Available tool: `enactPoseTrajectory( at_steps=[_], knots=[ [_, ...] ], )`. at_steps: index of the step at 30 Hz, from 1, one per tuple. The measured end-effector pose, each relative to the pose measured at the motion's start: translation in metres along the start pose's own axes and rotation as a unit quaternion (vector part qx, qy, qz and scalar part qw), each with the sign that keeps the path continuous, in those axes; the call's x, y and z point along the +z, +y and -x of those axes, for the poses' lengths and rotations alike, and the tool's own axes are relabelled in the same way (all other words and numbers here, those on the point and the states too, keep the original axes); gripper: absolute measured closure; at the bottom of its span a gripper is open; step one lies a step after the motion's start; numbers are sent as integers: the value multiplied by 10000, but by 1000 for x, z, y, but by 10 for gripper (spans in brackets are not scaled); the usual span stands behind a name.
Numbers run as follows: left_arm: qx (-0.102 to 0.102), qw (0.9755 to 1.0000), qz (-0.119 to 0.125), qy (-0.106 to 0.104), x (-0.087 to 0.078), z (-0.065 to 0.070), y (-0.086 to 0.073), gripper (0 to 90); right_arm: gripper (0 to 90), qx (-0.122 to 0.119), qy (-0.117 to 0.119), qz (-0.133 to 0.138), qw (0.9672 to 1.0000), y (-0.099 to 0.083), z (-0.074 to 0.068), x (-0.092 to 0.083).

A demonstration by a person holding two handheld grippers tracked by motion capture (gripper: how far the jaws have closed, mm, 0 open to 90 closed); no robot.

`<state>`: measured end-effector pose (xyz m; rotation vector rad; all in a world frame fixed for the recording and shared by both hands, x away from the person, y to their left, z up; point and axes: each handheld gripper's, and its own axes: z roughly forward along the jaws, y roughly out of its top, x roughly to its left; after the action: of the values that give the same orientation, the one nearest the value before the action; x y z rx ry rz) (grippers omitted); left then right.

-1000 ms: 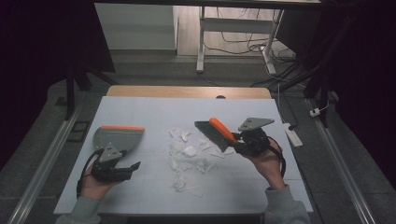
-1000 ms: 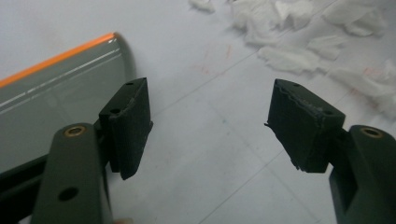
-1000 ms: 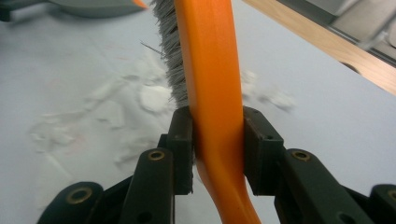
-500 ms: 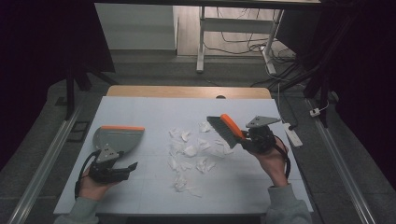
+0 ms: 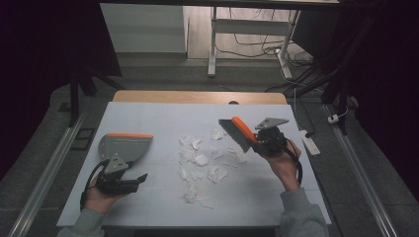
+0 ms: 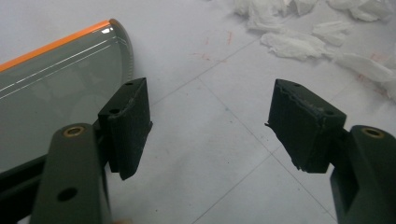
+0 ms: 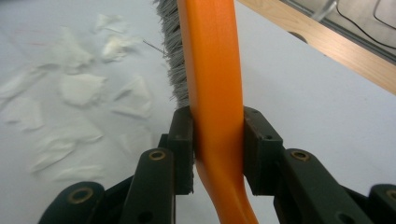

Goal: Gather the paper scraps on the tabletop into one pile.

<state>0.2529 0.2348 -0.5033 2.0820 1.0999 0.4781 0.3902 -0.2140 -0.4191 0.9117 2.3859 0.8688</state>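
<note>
A brush with an orange handle [image 7: 215, 84] and grey bristles [image 7: 169, 51] stands between the jaws of my right gripper [image 7: 217, 149], which is shut on the handle. In the high view, that gripper [image 5: 256, 141] holds the brush [image 5: 239, 127] just above the right side of a scatter of torn white paper scraps [image 5: 201, 160]. A grey dustpan [image 5: 124, 146] with an orange rim lies flat at the table's left. My left gripper [image 5: 141, 178] rests just in front of it, open. Its jaws [image 6: 210, 116] have nothing between them, with the dustpan [image 6: 46, 88] to their left.
The white table top [image 5: 163, 118] has a wooden strip [image 5: 197, 97] along its far edge. Paper scraps [image 6: 299, 42] lie beyond the left gripper's jaws. A white remote-like object [image 5: 310, 143] lies by the table's right edge. Metal rails run along both sides.
My right gripper has carried the brush a little to the right and toward the far side, off the middle of the scraps. The left hand and dustpan have stayed put.
</note>
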Motion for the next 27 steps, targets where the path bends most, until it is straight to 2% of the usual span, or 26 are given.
enactPoseTrajectory(
  at_steps=[3,6,12,15,19,23,27],
  knots=[
    [-16,10000,-3,-41,2,-1,-2,305,679,-117,-146,-365,9992,19,8,15],
    [-22,10000,-14,-78,3,-2,-3,305,680,-110,-220,-559,9981,35,16,31],
    [-64,9999,7,-101,3,-3,-5,305,680,-231,-523,-1092,9924,53,30,64],
    [-69,9999,0,-99,4,-4,-5,306,680,-280,-677,-1299,9888,59,34,77],
    [-59,9999,-15,-110,5,-3,-5,306,680,-514,-846,-1593,9823,64,37,93],
    [-64,9999,-25,-114,5,-4,-6,307,680,-696,-961,-1815,9762,63,41,107],
    [-86,9999,-32,-112,6,-5,-6,307,680,-884,-966,-2003,9710,63,41,117]
  ],
)
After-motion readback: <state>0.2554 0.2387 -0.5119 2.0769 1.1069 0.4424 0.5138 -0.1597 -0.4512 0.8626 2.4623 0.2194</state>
